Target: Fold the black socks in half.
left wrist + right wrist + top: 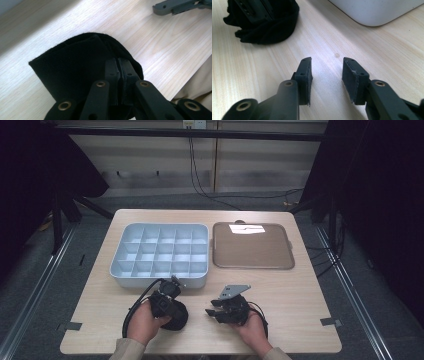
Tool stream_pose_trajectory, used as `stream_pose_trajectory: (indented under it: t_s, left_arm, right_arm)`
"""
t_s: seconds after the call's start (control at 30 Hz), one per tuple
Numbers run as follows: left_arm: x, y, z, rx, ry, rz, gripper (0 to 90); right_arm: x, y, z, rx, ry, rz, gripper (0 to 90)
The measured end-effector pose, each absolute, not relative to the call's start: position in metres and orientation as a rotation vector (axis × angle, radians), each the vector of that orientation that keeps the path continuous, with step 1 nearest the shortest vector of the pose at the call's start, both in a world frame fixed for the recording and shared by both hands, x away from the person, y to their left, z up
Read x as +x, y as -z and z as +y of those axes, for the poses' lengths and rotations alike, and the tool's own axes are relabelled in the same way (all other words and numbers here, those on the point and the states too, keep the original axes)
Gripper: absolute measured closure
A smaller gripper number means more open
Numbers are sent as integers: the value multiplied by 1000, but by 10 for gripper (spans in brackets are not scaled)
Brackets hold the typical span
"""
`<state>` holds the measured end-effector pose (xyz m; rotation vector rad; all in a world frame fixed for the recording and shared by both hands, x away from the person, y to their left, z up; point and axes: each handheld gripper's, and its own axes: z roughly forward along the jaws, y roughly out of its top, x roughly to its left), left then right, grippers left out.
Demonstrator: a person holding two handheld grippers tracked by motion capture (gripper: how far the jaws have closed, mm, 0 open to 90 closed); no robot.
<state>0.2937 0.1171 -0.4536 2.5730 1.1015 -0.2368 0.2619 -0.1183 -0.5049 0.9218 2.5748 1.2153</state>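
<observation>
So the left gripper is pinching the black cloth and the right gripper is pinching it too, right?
Not quite. The left gripper is shut on the black cloth, but the right gripper is open, with nothing but bare table between its jaws. The right gripper view shows the cloth lying apart from it, off to one side.

Plain black cloth (75,67), matte black left tongs (119,75) and black right tongs (327,75), pale light-grained wooden bench (300,310), pale blue-grey compartment tray (160,281), brown flat tray (252,247) with a white glare patch, beige sleeve (127,351)
</observation>
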Motion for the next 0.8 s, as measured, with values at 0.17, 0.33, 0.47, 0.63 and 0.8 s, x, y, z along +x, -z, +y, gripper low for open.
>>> stream_pose_trajectory:
  t_s: [0.17,0.33,0.47,0.63,0.8]
  left_arm:
    - [295,453,125,2572,237,1114,862]
    - [295,453,132,2571,223,1139,861]
    - [296,452,137,2571,214,1155,860]
    - [298,452,146,2571,205,1169,854]
    - [298,451,155,2567,193,1202,843]
  right_arm:
    - [263,505,-119,932,-1208,2567,557]
    - [263,506,-120,941,-1205,2558,522]
    - [263,507,-120,941,-1205,2546,505]
    - [263,508,-121,921,-1202,2537,464]
    - [260,509,-119,891,-1192,2530,425]
